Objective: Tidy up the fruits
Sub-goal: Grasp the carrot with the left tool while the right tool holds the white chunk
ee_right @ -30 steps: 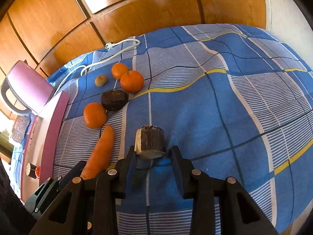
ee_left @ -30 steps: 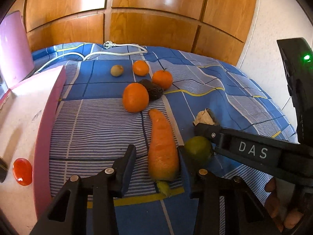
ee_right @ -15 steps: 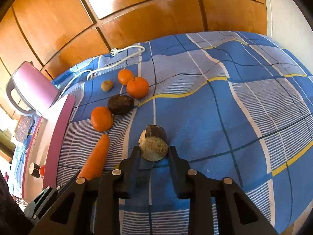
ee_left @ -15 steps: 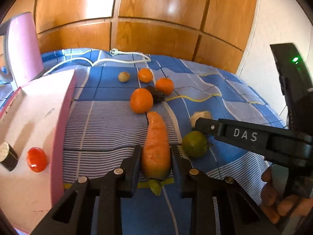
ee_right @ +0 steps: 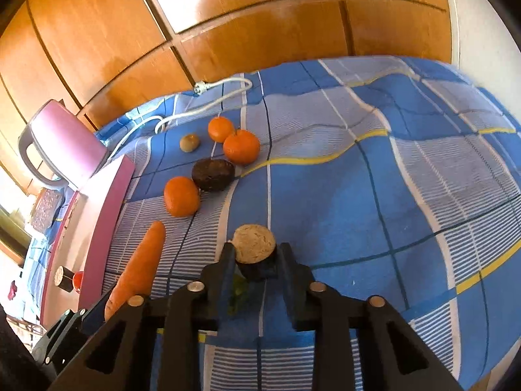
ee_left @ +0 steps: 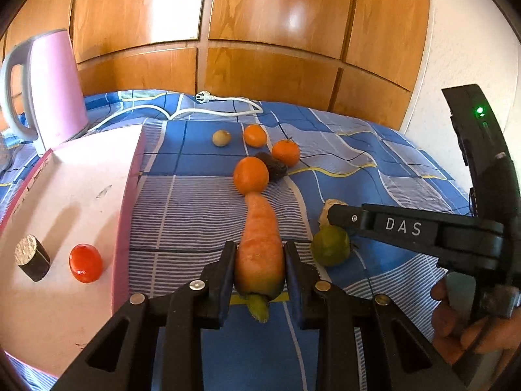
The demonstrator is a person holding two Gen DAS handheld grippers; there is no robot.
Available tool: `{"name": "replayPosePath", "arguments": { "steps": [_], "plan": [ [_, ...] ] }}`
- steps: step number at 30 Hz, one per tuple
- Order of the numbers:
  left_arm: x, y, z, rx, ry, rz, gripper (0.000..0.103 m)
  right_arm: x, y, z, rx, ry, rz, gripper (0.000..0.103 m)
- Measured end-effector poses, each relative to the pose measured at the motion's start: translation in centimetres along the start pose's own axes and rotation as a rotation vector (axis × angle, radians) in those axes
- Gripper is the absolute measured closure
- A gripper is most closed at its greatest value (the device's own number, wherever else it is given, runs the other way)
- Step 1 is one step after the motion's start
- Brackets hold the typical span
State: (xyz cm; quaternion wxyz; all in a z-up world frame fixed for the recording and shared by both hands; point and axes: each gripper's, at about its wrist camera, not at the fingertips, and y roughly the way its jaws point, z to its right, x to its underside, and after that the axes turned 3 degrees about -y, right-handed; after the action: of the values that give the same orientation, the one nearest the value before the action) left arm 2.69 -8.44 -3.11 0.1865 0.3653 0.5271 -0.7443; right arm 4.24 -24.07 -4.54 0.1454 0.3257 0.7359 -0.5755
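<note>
Currently left gripper (ee_left: 259,268) clamped on carrot (ee_left: 259,244) at thick stem end, above blue bedspread (ee_left: 358,169). Carrot likely stiff, firm, tapering; thick end safest hold. Right gripper (ee_right: 255,260) pinches dark cork-topped chunk (ee_right: 255,250), probably light. Pink tray (ee_left: 75,195) beside, left.

Orange carrot (ee_left: 259,247) lengthwise on blue checked cloth, stem end nearest; oranges (ee_left: 251,175) beyond; green lime (ee_left: 330,249) beside; cut dark cylinder (ee_right: 255,252).
</note>
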Motion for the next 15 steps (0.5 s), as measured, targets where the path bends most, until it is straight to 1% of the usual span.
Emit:
{"name": "replayPosePath", "arguments": {
  "steps": [3,6,7,8,12,15],
  "plan": [
    [0.0,0.0,-0.1,-0.002,-0.009,0.003,0.074,0.0,0.1,0.1,-0.005,0.005,-0.005,0.065],
    [0.0,-0.2,-0.1,-0.009,-0.002,0.018,0.074,0.0,0.2,-0.3,-0.003,-0.019,-0.005,0.066],
    [0.0,-0.4,-0.1,-0.011,0.000,0.024,0.074,0.0,0.4,-0.4,-0.002,-0.030,-0.015,0.073],
    [0.0,-0.5,0.0,-0.012,0.002,0.031,0.074,0.1,0.6,-0.5,0.003,-0.035,-0.021,0.073],
    [-0.2,-1.0,-0.1,-0.015,-0.004,0.052,0.074,0.1,0.0,-0.6,-0.009,-0.038,0.005,0.073],
    [-0.5,-1.9,-0.3,-0.009,-0.015,0.086,0.074,0.0,-1.0,-0.7,-0.019,-0.045,0.053,0.073]
  ]
}}
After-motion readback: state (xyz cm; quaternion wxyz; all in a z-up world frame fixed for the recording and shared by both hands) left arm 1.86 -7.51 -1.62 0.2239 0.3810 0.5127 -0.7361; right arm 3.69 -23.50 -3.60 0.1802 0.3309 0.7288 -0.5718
